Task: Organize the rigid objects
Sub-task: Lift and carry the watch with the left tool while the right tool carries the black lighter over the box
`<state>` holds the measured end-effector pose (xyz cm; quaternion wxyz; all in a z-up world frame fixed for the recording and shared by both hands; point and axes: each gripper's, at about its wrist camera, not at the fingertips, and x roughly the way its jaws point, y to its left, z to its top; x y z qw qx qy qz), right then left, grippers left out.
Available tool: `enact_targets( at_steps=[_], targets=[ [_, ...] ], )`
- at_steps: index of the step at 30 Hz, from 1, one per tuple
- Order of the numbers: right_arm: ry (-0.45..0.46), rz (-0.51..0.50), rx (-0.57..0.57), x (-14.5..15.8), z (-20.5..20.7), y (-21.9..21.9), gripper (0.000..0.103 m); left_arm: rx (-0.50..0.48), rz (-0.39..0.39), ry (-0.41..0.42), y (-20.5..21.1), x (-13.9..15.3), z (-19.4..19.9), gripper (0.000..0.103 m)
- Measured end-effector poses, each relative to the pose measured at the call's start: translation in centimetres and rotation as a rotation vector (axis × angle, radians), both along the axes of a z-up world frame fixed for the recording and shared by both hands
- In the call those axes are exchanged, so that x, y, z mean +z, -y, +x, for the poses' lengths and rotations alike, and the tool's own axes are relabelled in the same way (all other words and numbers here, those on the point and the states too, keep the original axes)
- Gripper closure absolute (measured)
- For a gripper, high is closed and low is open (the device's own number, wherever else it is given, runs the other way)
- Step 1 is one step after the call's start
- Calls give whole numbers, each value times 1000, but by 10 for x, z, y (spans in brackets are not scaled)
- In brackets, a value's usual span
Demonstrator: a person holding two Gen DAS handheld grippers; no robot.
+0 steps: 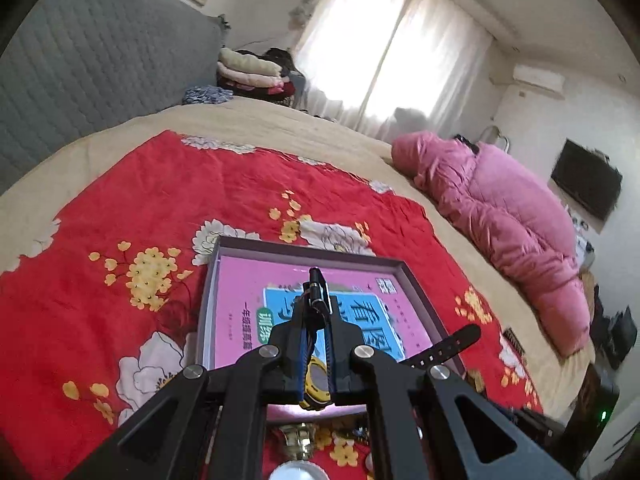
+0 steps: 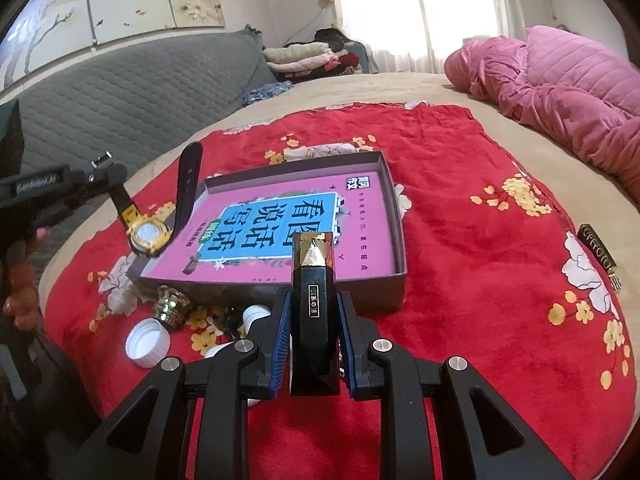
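Nearest the right-wrist lens, the right gripper [image 2: 314, 312] has its fingers clenched on one black-and-gold bottle [image 2: 313, 280], poised at the near wall of the single open box [image 2: 396, 216]. At nine o'clock, the left gripper [image 2: 108, 174] pinches the strap of one gold watch [image 2: 149, 234], dangling over the box's corner. That thin hold could let it swing and slip. Loose on the bed's red quilt [image 2: 460, 168]: two white caps [image 2: 147, 342] visible, one brass fitting [image 2: 173, 305].
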<state>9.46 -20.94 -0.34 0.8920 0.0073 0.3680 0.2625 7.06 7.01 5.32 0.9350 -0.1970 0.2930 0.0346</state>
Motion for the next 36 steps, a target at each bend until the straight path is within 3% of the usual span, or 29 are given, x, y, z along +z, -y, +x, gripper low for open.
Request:
enact_targets(
  at_steps=[12, 36],
  targets=[
    [10, -53, -29, 5, 3, -6, 80, 21, -74, -20, -18, -28, 12, 96],
    [37, -87, -124, 32, 66, -33, 80, 18, -35, -94, -35, -60, 21, 96]
  ],
)
